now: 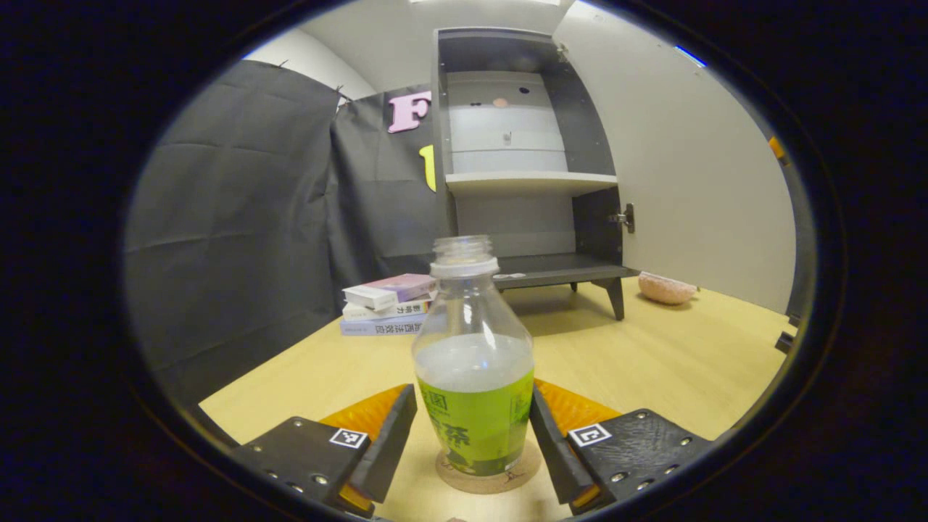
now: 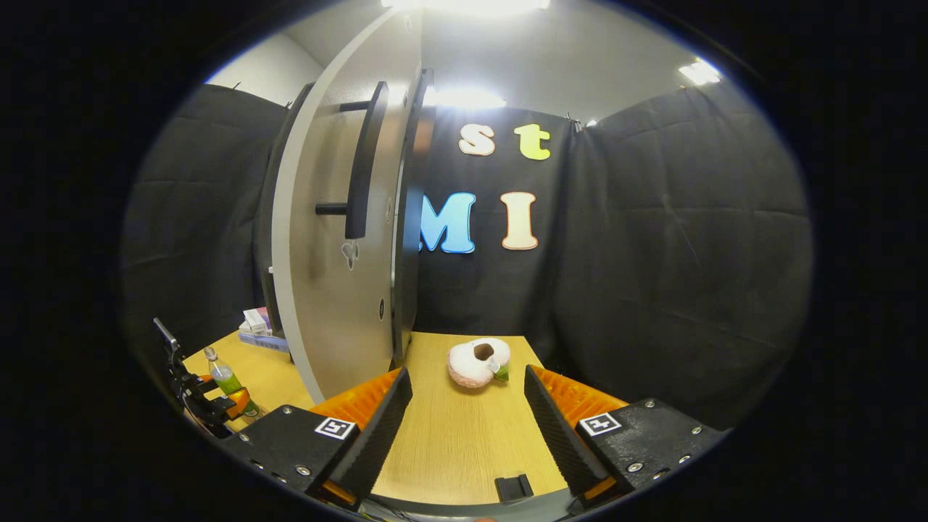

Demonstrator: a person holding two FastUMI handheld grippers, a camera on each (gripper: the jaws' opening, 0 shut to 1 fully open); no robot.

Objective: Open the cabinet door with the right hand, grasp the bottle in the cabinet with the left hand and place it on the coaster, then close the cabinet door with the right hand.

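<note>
A clear bottle (image 1: 473,362) with a green label and a white neck ring stands upright on a round cork coaster (image 1: 493,484) on the wooden table. My left gripper (image 1: 473,395) is shut on it, one finger against each side of the label. Behind it the grey cabinet (image 1: 522,181) is open, its shelves bare, and its pale door (image 1: 689,181) is swung out to the right. In the right gripper view my right gripper (image 2: 467,388) is open above the table with nothing between its fingers, just right of the door's edge and its dark bar handle (image 2: 362,167). The left gripper (image 2: 217,406) and bottle (image 2: 223,377) appear far left.
A stack of books (image 1: 388,304) lies left of the cabinet. A pink plush toy (image 2: 477,362) sits on the table by the door's hinge side, ahead of my right gripper. Black cloth walls close in the table (image 2: 457,442) on all sides.
</note>
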